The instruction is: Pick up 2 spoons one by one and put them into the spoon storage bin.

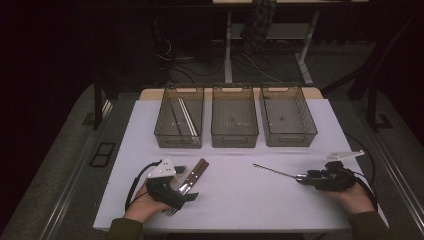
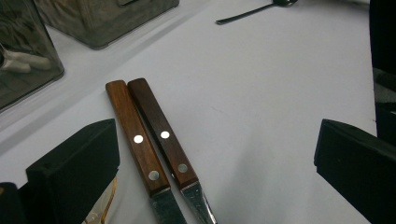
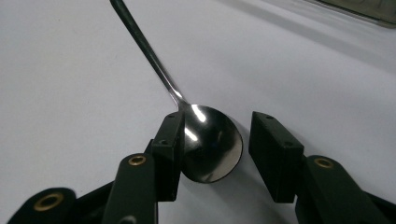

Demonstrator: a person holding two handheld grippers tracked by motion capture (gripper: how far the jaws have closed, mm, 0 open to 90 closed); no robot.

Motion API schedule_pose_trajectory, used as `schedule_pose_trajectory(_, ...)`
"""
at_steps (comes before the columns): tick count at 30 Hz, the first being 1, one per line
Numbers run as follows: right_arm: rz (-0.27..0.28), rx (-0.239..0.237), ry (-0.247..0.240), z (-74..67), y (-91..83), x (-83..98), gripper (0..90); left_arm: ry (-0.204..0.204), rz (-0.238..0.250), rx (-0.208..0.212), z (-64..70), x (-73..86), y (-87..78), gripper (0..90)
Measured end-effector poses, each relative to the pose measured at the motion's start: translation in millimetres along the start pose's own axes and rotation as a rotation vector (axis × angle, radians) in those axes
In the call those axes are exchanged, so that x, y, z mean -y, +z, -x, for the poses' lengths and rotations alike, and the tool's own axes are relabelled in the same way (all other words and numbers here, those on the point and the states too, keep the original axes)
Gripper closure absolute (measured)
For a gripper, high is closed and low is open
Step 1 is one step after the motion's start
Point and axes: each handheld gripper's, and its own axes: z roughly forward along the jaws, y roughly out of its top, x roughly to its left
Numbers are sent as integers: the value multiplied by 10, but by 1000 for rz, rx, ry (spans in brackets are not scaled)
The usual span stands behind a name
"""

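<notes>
From the high view, three clear bins stand in a row at the far side of the white tabletop (image 1: 235, 200): the left bin (image 1: 179, 116) holds pale sticks lying slanted along its floor, while the middle bin (image 1: 234, 116) and the right bin (image 1: 287, 115) show bare bottoms. Nearer the person, the left gripper (image 1: 172, 192) rests over two wooden-handled knives (image 1: 192, 176) with a fork's tines (image 1: 170, 212) peeping out beneath the hand, and the right gripper (image 1: 306, 177) lies low at the bowl end of a spoon (image 1: 272, 170) whose handle points left toward the tabletop's middle; beyond the tabletop the dim room shows grey floor, table legs and loose cables. In the left gripper view, the two knives (image 2: 154, 140) lie side by side and touching, handles pointing away, blades toward the camera, between fingers (image 2: 74, 163) spread wide apart and clear of them; a bin's wall (image 2: 107, 18) rises beyond, and the spoon's handle (image 2: 243, 14) lies far off. In the right gripper view, the spoon's bowl (image 3: 212, 144) rests on the tabletop between the fingers (image 3: 170, 154), which stand parted; the left finger is against the bowl's edge, the other stands just beside it with a gap, so nothing is pinched
</notes>
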Motion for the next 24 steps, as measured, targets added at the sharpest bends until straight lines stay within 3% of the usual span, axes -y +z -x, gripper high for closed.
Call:
schedule_pose_trajectory(9,-27,32,-76,-67,10,-10,592,0,-2,-1,2,0,1,0)
schedule_pose_trajectory(24,-43,43,-121,-102,1,-15,698,0,0,-2,4,-1,0,0)
